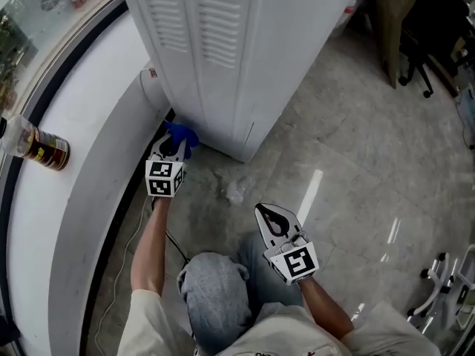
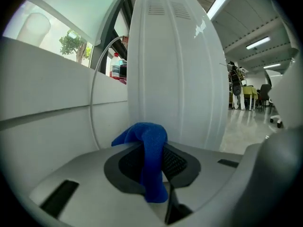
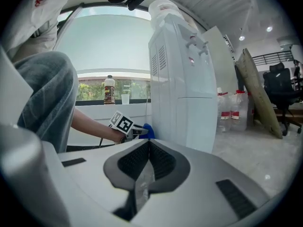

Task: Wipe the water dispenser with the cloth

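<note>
The white water dispenser (image 1: 237, 50) stands on the floor with its vented panels facing me. My left gripper (image 1: 172, 144) is down at the dispenser's bottom left corner, shut on a blue cloth (image 1: 181, 134) that touches or nearly touches the casing. In the left gripper view the cloth (image 2: 152, 160) hangs pinched between the jaws, with the dispenser (image 2: 175, 70) just beyond. My right gripper (image 1: 269, 213) hovers over the floor in front of my knee, jaws together and nothing in them. The right gripper view shows the dispenser (image 3: 182, 79), the left gripper (image 3: 128, 125) and the cloth (image 3: 147, 131).
A curved white window ledge (image 1: 82, 124) runs along the left and carries a bottle (image 1: 41, 148). A cable (image 1: 175, 248) lies on the floor by the ledge. A small wet patch (image 1: 234, 192) marks the tiles. A leaning board (image 1: 393, 13) and an office chair (image 1: 417, 58) stand at the far right.
</note>
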### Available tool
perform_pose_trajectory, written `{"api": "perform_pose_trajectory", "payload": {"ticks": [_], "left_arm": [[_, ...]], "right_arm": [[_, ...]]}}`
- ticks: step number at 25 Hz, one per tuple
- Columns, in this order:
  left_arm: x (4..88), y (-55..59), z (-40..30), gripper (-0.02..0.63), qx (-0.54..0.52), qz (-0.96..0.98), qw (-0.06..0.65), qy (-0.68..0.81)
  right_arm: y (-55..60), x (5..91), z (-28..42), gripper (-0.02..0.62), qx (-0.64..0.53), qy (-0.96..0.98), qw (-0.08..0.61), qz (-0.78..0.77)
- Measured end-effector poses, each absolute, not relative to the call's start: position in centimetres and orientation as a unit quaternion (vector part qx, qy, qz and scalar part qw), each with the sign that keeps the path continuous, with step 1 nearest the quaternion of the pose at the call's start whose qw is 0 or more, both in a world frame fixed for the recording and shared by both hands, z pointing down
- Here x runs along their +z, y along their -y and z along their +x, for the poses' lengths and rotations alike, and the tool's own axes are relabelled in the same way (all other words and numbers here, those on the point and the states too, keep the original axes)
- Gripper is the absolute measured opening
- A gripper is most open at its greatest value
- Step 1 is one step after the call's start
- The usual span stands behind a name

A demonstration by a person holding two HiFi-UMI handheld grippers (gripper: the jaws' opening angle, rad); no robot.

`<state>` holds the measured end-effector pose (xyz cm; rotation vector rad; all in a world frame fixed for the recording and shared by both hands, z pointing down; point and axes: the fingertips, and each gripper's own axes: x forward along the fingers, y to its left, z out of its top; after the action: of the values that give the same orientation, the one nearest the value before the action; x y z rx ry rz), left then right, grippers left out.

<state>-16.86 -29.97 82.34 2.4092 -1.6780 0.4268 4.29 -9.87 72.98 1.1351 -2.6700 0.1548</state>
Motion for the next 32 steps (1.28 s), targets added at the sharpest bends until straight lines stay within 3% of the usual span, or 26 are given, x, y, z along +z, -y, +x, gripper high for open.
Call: {"api": "perform_pose_trajectory", "payload": {"ticks": [13, 22, 32], "left_arm": [[85.0, 32.7, -17.6, 0.08, 0.172, 0.802, 0.096, 0.564], [83.4, 28.9, -7.5, 0.08, 0.147, 0.847, 0.083, 0.505], [85.7, 22.9, 5.1, 0.08, 0.192, 0.901, 0.056, 0.385]], "right_arm": [[10.1, 74.4, 4.1, 0.015, 0.063, 0.906, 0.129, 0.398], [9.4, 73.3, 5.1, 0.015, 0.055, 0.909, 0.117, 0.397], [7.9, 73.2, 8.4, 0.015, 0.058, 0.903, 0.122, 0.409]]}}
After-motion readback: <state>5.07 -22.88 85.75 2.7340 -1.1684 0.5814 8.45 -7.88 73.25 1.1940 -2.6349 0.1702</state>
